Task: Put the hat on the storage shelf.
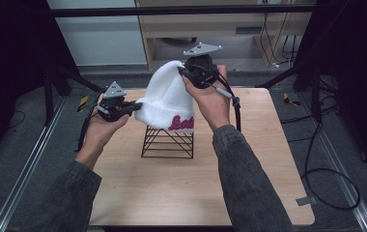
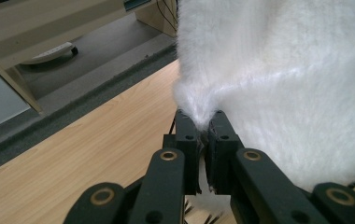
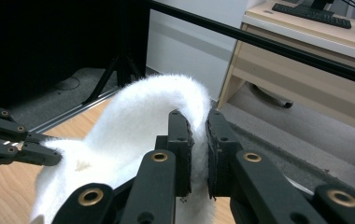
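A fluffy white beanie (image 1: 167, 96) with pink lettering on its cuff hangs in the air above a black wire stand (image 1: 168, 141) at the table's middle. My left gripper (image 1: 135, 105) is shut on the cuff's left corner; in the left gripper view the white beanie (image 2: 278, 79) is pinched between the jaws of my left gripper (image 2: 204, 125). My right gripper (image 1: 181, 71) is shut on the hat's crown, higher and farther back. In the right gripper view the beanie (image 3: 133, 126) bunches between the jaws of the right gripper (image 3: 199, 122), and the left gripper (image 3: 54, 157) holds its far end.
The wooden table (image 1: 249, 188) has bare surface in front of and to both sides of the stand. A cable (image 1: 324, 183) loops on the floor at the right. A desk with shelves (image 1: 210, 29) stands beyond the table's far edge.
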A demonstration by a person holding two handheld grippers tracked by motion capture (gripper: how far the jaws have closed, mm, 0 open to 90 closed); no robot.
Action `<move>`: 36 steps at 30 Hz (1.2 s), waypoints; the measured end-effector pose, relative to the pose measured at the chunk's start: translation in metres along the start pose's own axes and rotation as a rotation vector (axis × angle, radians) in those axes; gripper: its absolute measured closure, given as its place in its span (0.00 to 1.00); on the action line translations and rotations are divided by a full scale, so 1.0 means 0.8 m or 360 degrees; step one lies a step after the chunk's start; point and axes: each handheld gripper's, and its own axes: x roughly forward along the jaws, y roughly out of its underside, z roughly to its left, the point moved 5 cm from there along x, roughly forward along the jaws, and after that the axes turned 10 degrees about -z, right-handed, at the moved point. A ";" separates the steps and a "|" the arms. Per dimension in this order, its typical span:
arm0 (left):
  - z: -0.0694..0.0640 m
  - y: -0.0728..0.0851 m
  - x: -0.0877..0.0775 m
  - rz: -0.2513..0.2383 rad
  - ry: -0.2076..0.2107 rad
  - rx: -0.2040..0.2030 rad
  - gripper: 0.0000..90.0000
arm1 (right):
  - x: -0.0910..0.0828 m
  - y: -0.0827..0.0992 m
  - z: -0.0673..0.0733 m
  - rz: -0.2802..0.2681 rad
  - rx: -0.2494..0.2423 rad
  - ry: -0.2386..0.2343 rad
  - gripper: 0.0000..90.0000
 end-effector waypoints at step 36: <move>0.009 0.025 -0.016 0.0025 -0.0003 -0.0025 0.94 | -0.005 0.006 0.030 0.0012 -0.0017 -0.0136 0.92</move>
